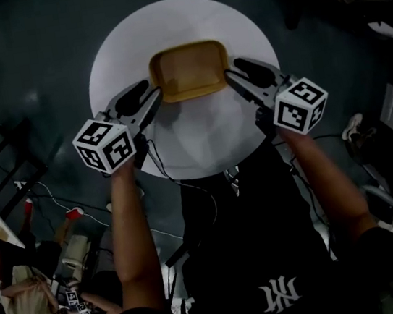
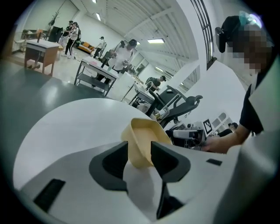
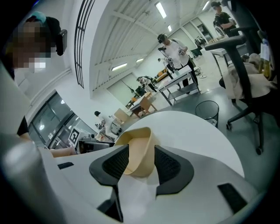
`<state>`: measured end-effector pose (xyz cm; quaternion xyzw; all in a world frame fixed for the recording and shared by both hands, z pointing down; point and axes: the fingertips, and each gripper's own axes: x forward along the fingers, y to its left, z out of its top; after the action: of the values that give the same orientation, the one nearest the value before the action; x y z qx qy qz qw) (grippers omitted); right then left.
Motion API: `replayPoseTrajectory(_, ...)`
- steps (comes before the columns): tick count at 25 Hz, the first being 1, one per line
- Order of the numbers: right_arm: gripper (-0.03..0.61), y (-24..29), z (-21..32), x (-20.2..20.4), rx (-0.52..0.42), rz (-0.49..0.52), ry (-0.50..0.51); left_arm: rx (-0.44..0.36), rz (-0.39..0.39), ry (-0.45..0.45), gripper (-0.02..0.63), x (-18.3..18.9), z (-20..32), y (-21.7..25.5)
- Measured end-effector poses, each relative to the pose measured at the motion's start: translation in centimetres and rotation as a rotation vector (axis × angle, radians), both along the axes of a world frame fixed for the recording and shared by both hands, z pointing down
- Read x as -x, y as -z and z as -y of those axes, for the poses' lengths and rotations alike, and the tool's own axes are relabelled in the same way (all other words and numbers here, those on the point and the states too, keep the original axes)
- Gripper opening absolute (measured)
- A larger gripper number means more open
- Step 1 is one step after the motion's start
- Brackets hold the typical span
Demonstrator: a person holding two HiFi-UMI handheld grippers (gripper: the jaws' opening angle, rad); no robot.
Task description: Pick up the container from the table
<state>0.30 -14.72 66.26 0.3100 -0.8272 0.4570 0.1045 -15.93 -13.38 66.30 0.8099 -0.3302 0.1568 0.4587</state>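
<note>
You are holding both tools at the shallow tan plastic container (image 1: pixel 189 69), which is sitting flat on the round white table (image 1: pixel 195 145), a little toward the far half of it. The container's long axis is running from your left to your right, so its two short ends are facing the two tools. The left gripper (image 1: pixel 153 99) is standing at the left short end and the right gripper (image 1: pixel 236 77) at the right short end, and neither one is nearer than the other. Both are pointing inward and somewhat downward. The jaws of both grippers are standing wide apart. In the left gripper view the near corner of the container is lying between the two black pads, and in the right gripper view the end wall with its rim is lying between them in the same way. Neither pair is pressing on the wall yet, so nothing is being held. As I judge it, the coming move is depending on this one thing: each end wall is already sitting inside its jaws, so you are needing only to close on both ends together and then lift evenly, keeping the container level. Bare table is lying all around the container, its edge is well apart from both ends, and nothing is standing above it.
</note>
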Motion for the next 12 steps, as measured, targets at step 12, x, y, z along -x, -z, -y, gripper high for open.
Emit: replayPoseTrajectory(12, 0.184, -2.0, -1.1, 1.0, 0.067, -0.025, 0.015, 0.023, -0.029, 0.024, 0.153, -0.4, -0.4, -0.8)
